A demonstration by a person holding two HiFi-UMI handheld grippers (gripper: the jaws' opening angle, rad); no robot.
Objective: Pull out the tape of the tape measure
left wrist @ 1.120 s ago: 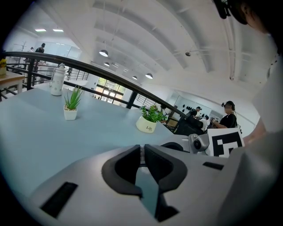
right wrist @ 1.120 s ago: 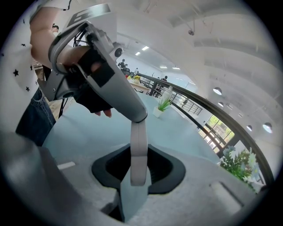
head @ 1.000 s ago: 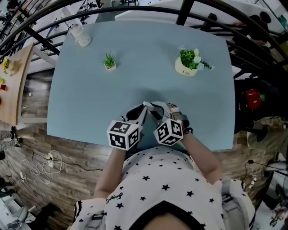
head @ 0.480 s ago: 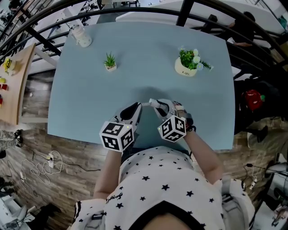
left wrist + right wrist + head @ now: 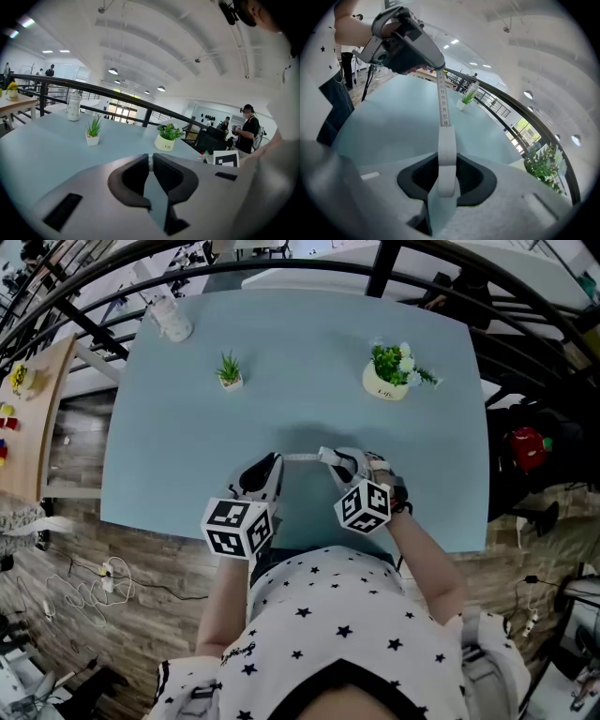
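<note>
Left gripper (image 5: 150,162) pinches the thin end of the tape (image 5: 443,98) between dark, rounded pads (image 5: 129,177) that stand almost together, parted only by the strip's thickness. Right gripper (image 5: 446,159), jaws moderately apart, is clamped on the tape measure (image 5: 446,176), a smooth white case with rounded edges seated in the black hollow between its pads. From the case a narrow, flat, off-white band printed with black numerals and tick marks runs straight to the left gripper's tips. In the head view it shows as a short pale line bridging the two grippers over the near middle of the table (image 5: 187,427).

Both grippers have matte grey moulded shells. Each carries a white cube faced with black square markers, the left cube (image 5: 236,527) and the right cube (image 5: 364,505), close to the person's star-printed shirt (image 5: 328,615).

The table top is a plain, smooth, pale blue-grey sheet with rounded corners. Well apart from the grippers, toward the far side, a leafy plant (image 5: 394,360) with small white blossoms sits in a round cream pot. Also there are a spiky green plant (image 5: 228,364) in a small square white pot and, near the far left corner, a whitish bottle (image 5: 171,317). Black tubular railing (image 5: 387,268) curves behind the table.
</note>
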